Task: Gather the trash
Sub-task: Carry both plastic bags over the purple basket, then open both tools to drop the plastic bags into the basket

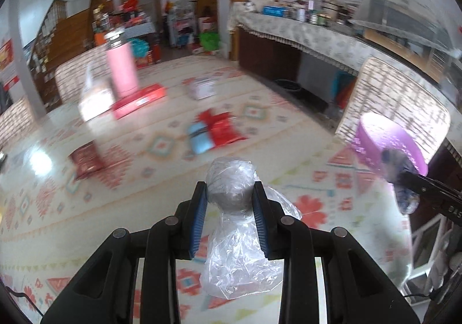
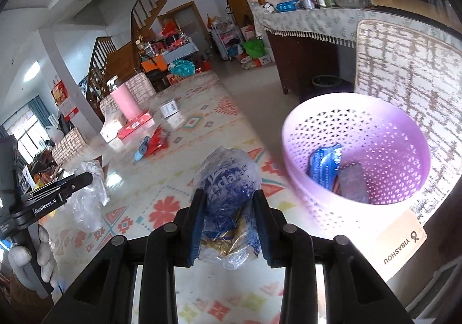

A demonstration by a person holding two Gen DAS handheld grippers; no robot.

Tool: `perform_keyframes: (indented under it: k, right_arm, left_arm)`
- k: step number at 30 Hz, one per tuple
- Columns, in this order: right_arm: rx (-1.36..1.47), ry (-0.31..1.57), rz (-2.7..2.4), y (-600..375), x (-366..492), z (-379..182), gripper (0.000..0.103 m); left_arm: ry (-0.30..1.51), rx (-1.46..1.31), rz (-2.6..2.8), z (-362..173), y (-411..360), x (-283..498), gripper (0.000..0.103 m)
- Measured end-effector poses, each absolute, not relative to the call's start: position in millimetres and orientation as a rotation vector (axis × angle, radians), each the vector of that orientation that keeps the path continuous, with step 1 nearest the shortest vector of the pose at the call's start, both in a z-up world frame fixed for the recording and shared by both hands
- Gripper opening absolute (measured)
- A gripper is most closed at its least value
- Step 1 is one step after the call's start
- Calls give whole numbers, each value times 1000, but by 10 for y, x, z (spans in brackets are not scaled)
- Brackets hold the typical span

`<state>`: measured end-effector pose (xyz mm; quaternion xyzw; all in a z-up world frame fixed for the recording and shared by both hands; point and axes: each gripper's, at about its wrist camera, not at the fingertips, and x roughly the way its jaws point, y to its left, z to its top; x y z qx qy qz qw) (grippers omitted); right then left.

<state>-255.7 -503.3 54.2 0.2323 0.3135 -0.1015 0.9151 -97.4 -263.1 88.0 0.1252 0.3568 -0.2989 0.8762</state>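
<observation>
- Step in hand, as judged: carrying two held pieces of trash to the pale purple perforated plastic basket [image 2: 358, 156].
- The left gripper [image 1: 230, 194] is clamped on a crumpled clear plastic bag [image 1: 234, 240]; the right gripper [image 2: 228, 202] is clamped on a crumpled blue-printed plastic wrapper [image 2: 228, 179].
- The basket stands at the edge of the counter [image 2: 184, 188], near the right gripper, and already holds wrappers.
- Next move calls for release over the rim.
- The counter between is bare; the left gripper is farther from the basket.

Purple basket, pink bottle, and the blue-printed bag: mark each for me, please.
Purple basket [image 2: 323, 133]: right wrist view, on its perforated far wall.
Pink bottle [image 2: 127, 104]: right wrist view, mid-body.
Blue-printed bag [image 2: 228, 179]: right wrist view, on the crumpled top above the fingers.
</observation>
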Motion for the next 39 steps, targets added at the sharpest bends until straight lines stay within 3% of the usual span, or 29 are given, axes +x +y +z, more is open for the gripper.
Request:
perform_keyframes:
  k: [22, 39]
  right_arm:
    - [486, 587, -364, -6017, -3055, 683, 37]
    - [523, 590, -400, -6421, -2989, 624, 38]
  left_arm:
    - [675, 402, -915, 1078, -4552, -1515, 30]
    - [789, 360, -999, 942, -5450, -1264, 30]
